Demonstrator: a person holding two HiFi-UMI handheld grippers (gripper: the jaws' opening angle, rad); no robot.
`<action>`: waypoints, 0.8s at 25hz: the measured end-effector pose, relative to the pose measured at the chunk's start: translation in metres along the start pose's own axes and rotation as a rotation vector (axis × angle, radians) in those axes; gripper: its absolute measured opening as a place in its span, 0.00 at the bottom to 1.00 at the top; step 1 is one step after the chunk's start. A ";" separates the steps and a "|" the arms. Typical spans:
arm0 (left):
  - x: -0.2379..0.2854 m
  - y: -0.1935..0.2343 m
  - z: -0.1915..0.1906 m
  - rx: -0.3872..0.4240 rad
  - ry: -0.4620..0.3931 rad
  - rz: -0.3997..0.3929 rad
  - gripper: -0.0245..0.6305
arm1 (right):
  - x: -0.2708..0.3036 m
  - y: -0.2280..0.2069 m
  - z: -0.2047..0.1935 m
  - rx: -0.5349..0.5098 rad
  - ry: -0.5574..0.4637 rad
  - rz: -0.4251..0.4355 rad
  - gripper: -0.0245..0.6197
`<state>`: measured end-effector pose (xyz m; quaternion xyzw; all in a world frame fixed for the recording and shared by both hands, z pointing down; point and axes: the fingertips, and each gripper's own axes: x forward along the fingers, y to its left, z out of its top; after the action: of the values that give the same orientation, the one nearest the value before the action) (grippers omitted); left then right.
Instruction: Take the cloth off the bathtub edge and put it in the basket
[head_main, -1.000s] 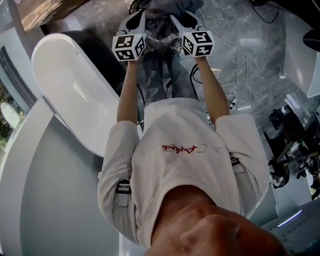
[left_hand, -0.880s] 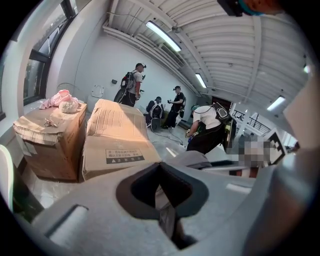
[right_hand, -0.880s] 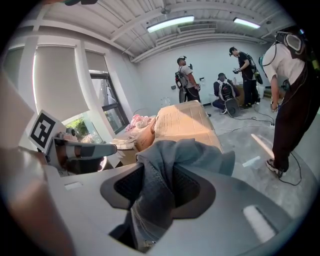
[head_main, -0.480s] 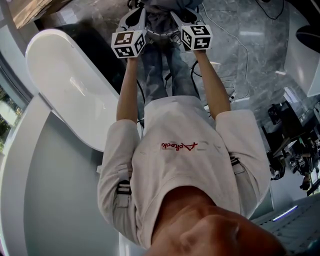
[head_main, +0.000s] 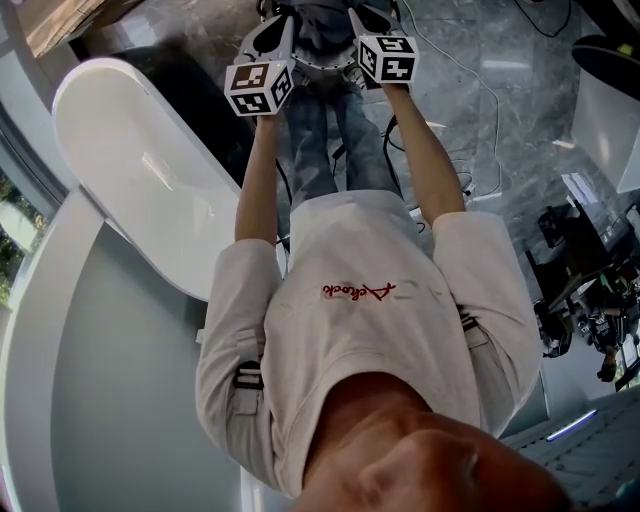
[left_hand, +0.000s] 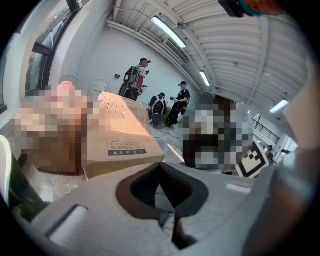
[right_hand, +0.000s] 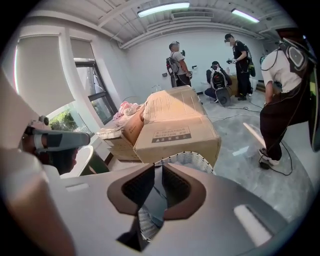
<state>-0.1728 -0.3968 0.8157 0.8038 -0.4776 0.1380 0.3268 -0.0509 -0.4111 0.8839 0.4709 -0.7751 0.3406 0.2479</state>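
Note:
Both grippers reach out past the person's legs at the top of the head view, with a grey-blue cloth (head_main: 320, 14) bunched between them. My left gripper (head_main: 285, 18) is shut; its pads meet in the left gripper view (left_hand: 160, 167) and I see no cloth pinched there. My right gripper (right_hand: 159, 167) has just been closing and now leaves a narrow gap filled by dark blue cloth (right_hand: 156, 197). The white woven basket (right_hand: 192, 159) sits directly under and beyond the right jaws. The white bathtub (head_main: 130, 170) lies to the left.
Cardboard boxes (right_hand: 175, 130) stand just behind the basket, also seen from the left gripper as a box (left_hand: 122, 135). Several people (right_hand: 240, 45) stand at the far wall. Cables (head_main: 470, 90) trail over the marble floor and equipment (head_main: 580, 290) crowds the right side.
Both marker cubes have slid toward the top of the head view, the right one farther than the left. The cloth between the grippers now shows less.

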 end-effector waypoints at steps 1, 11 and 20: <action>0.000 0.000 -0.001 -0.001 0.002 0.000 0.04 | 0.003 -0.001 0.003 -0.009 -0.001 -0.005 0.11; -0.005 -0.003 0.002 0.005 -0.004 0.004 0.04 | -0.009 -0.002 0.018 -0.043 -0.036 -0.031 0.04; -0.016 -0.023 0.027 0.034 -0.044 0.001 0.04 | -0.045 0.008 0.050 -0.077 -0.132 -0.024 0.04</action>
<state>-0.1636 -0.3960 0.7783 0.8119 -0.4827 0.1283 0.3024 -0.0418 -0.4214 0.8171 0.4917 -0.7965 0.2756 0.2186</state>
